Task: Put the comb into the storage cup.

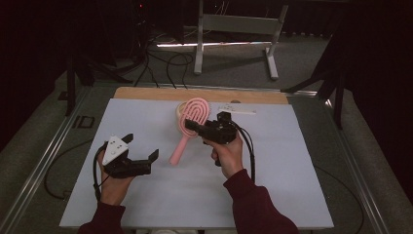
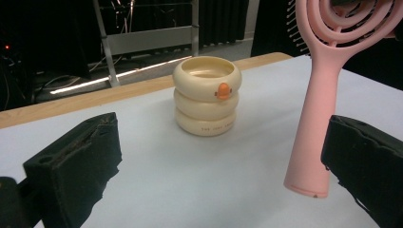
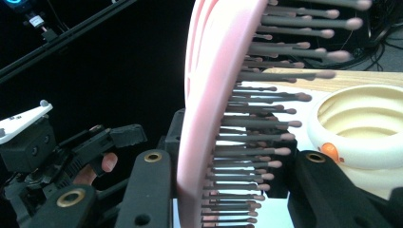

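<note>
**Desk:** Hairbrush first: where does it sit against the jaws?

**Photographer:** A pink hairbrush [image 1: 190,124] has its head clamped between the jaws of the right gripper [image 1: 191,126]. In the right gripper view one jaw presses the smooth back of the head while the other stands on the bristle side, with the bristles sticking out across the gap. The handle hangs down and away from those jaws, its tip just above the white sheet [image 1: 272,161].

**Desk:** And the other hand?

**Photographer:** The left gripper [image 1: 142,146] has its jaws spread wide with nothing between them. In the left gripper view the brush handle [image 2: 311,123] stands just inside the jaw at the picture's right, close but not touching. The person's left hand [image 1: 113,185] holds that gripper low over the sheet, well apart from the right one.

**Desk:** Anything else in frame?

**Photographer:** A cream ringed pot [image 2: 207,95], shaped like three stacked rings with a small orange mark on its side, stands straight ahead of the left jaws, beyond the gap between them. In the right gripper view it sits just past the bristle-side jaw, its open mouth facing up. From the high view it is partly hidden behind the brush head.
</note>
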Demonstrator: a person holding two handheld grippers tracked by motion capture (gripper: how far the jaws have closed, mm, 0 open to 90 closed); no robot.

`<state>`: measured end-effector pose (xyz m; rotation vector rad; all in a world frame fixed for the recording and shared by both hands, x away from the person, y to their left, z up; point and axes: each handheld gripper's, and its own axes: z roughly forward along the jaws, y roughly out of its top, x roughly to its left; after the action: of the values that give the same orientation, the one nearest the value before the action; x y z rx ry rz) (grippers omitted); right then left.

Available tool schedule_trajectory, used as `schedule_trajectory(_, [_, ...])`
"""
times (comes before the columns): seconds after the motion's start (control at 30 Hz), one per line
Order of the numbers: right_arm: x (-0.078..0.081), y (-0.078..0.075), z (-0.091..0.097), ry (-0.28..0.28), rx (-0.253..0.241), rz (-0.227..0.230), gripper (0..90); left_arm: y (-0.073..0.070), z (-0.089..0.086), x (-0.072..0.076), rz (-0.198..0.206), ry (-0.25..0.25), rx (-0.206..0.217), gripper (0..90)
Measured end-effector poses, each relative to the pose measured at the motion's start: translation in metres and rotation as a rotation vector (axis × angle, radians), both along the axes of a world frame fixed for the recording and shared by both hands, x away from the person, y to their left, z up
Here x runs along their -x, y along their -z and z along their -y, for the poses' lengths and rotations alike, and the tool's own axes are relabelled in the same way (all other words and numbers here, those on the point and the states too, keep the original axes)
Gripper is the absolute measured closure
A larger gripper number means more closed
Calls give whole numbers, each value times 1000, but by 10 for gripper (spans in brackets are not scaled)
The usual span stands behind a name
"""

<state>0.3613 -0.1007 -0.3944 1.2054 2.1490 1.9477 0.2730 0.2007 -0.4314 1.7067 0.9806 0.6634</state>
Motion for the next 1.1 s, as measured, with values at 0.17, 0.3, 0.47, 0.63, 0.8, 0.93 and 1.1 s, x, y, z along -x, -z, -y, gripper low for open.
schedule_trajectory(0.17, [-3,0,2,9,0,3,638,2,-4,0,-4,-10,1,4])
schedule_trajectory(0.3, [-4,-2,4,15,0,7,638,2,-6,0,3,-13,-4,3])
schedule_trajectory(0.47, [-7,-4,6,24,-2,8,638,2,-8,1,8,-14,-3,4])
schedule_trajectory(0.63, [-10,-6,8,30,-2,10,638,-1,-13,-1,13,-17,15,4])
schedule_trajectory(0.8, [-12,-7,10,46,-9,24,638,-1,-18,0,19,-24,12,4])
schedule_trajectory(0.93, [-14,-9,11,59,-11,34,638,4,-23,3,22,-34,10,3])
schedule_trajectory(1.1, [-18,-12,13,72,-12,41,639,11,-29,7,32,-39,6,4])
